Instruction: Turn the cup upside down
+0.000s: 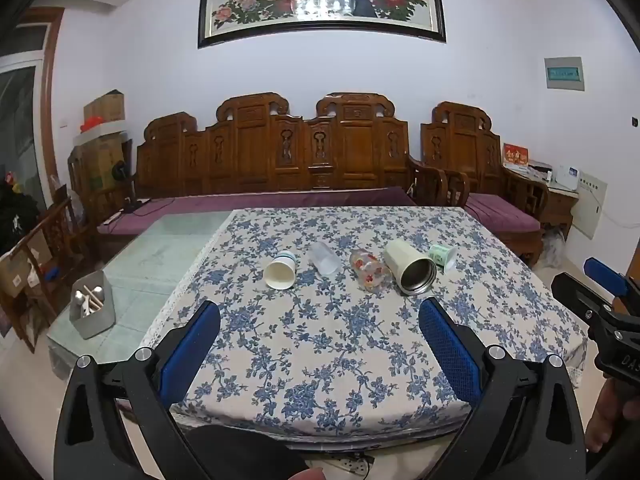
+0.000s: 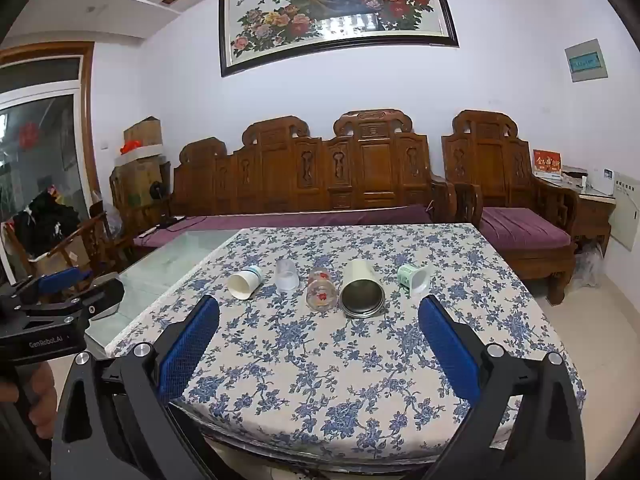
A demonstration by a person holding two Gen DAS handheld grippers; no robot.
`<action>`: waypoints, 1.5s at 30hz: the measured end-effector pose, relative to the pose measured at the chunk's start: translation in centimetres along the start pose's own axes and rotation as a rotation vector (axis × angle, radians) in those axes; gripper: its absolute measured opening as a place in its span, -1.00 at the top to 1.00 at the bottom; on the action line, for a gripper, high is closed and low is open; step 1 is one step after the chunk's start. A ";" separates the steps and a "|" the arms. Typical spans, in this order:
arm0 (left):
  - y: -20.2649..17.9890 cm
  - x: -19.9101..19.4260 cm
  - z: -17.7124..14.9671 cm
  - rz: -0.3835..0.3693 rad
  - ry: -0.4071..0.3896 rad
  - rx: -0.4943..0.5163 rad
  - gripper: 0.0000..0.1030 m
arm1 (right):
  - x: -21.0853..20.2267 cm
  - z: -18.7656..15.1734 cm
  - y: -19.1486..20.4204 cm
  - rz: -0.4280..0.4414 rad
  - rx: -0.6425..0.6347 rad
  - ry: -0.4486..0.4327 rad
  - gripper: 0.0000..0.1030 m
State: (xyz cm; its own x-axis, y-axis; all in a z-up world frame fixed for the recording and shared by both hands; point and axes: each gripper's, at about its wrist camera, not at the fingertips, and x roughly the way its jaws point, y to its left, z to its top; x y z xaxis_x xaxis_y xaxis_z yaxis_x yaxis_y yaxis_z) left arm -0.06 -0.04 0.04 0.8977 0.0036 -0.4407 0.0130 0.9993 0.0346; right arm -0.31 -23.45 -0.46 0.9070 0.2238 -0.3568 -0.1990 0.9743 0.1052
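Note:
Several cups lie on their sides in a row on the blue-flowered tablecloth [image 1: 320,352]: a white paper cup [image 1: 281,269], a clear plastic cup [image 1: 325,258], a glass with red flowers [image 1: 368,270], a cream steel-lined tumbler [image 1: 410,266] and a small green cup [image 1: 443,257]. The right wrist view shows the same row: paper cup [image 2: 245,282], plastic cup [image 2: 287,275], flowered glass [image 2: 320,290], tumbler [image 2: 361,290], green cup [image 2: 415,277]. My left gripper [image 1: 320,316] and right gripper [image 2: 319,316] are both open and empty, held above the table's near half, short of the cups.
A grey holder with utensils [image 1: 91,304] stands on the bare glass tabletop [image 1: 160,252] left of the cloth. A carved wooden sofa [image 1: 280,152] with purple cushions stands behind the table. The right gripper's body [image 1: 608,320] shows at the right edge of the left wrist view.

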 end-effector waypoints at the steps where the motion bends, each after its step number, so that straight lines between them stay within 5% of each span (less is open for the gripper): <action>1: 0.0 0.0 0.0 0.001 -0.001 0.001 -0.87 | 0.0 0.0 0.0 0.000 0.000 0.000 -0.95; 45: 0.1 -0.8 0.7 -0.022 -0.021 -0.002 -0.87 | -0.1 -0.1 -0.2 0.000 0.002 -0.006 -0.95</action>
State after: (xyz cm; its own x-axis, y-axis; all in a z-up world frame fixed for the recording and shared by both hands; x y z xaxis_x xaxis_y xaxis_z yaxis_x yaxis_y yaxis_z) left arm -0.46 0.04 1.01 0.9063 -0.0192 -0.4222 0.0319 0.9992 0.0229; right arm -0.35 -23.69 -0.55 0.9092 0.2241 -0.3508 -0.1988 0.9742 0.1071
